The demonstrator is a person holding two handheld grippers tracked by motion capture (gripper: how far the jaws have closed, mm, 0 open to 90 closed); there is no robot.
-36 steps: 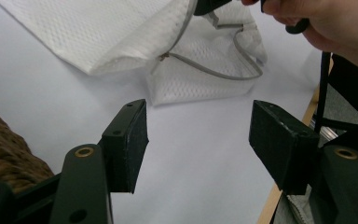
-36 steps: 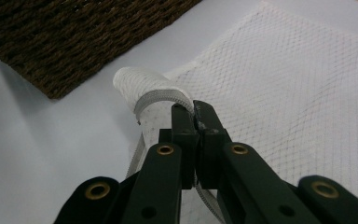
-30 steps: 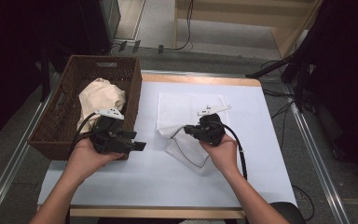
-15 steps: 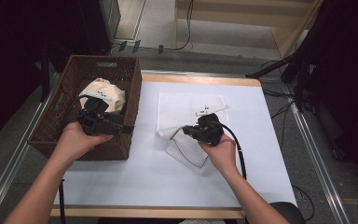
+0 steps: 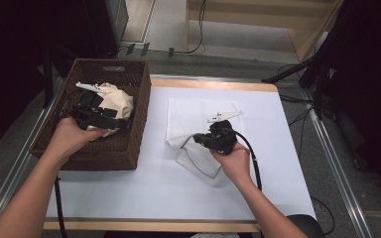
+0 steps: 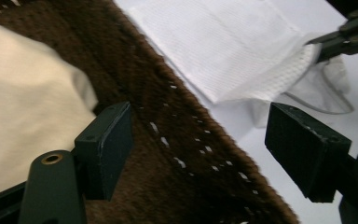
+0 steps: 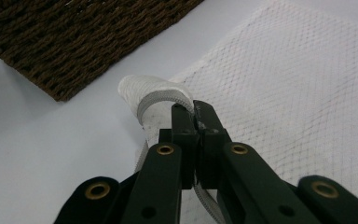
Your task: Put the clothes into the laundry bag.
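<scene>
A cream cloth lies bunched in the brown wicker basket at the table's left. My left gripper hovers over the basket beside the cloth. Its jaws have just been opening and stand wide with nothing between them. In the left gripper view the cloth is at the left of my left gripper, with the basket wall behind. A white mesh bag lies flat mid-table. My right gripper is shut on the mesh bag's zipper edge, lifting that corner slightly.
The table top is white, with a wooden front edge. A cable trails from each gripper toward the person. The basket stands close to the left of the mesh bag. Beyond the table are floor and dark equipment.
The left hand has moved from the basket's near right corner up and back over the basket, and its jaws have opened wider. The right hand has stayed put on the bag.
</scene>
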